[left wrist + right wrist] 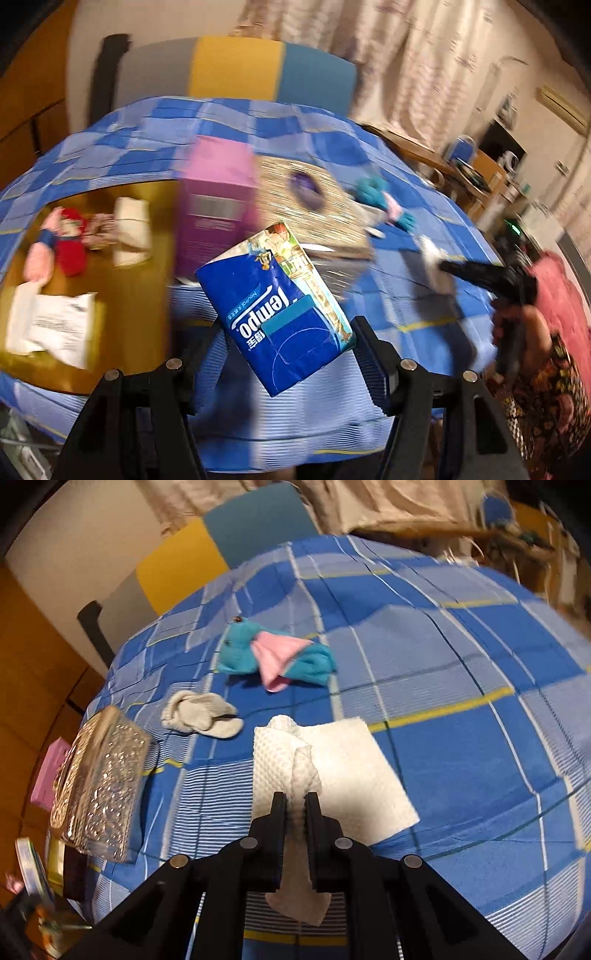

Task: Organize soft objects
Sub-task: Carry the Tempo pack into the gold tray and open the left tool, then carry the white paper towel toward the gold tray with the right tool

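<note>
A blue Tempo tissue pack (258, 288) hangs tilted in the air with my left gripper (284, 343) shut on it, jaws wide across its width. The view is blurred by motion. My right gripper (295, 799) is shut on a raised fold of a white paper towel (351, 760), which otherwise lies flat on the blue checked cloth (480, 701). The left wrist view shows that right gripper (443, 266) at the right, white towel at its tip. A teal and pink plush (266, 653) and grey socks (201, 712) lie farther back on the cloth.
A silver embossed box (99, 779) and a pink box (218, 192) stand at the cloth's left edge. Beyond them, a wooden surface (129, 295) holds a red and pink doll (62, 236) and white tissue packs (131, 229). A person's pink sleeve (561, 295) is at the right.
</note>
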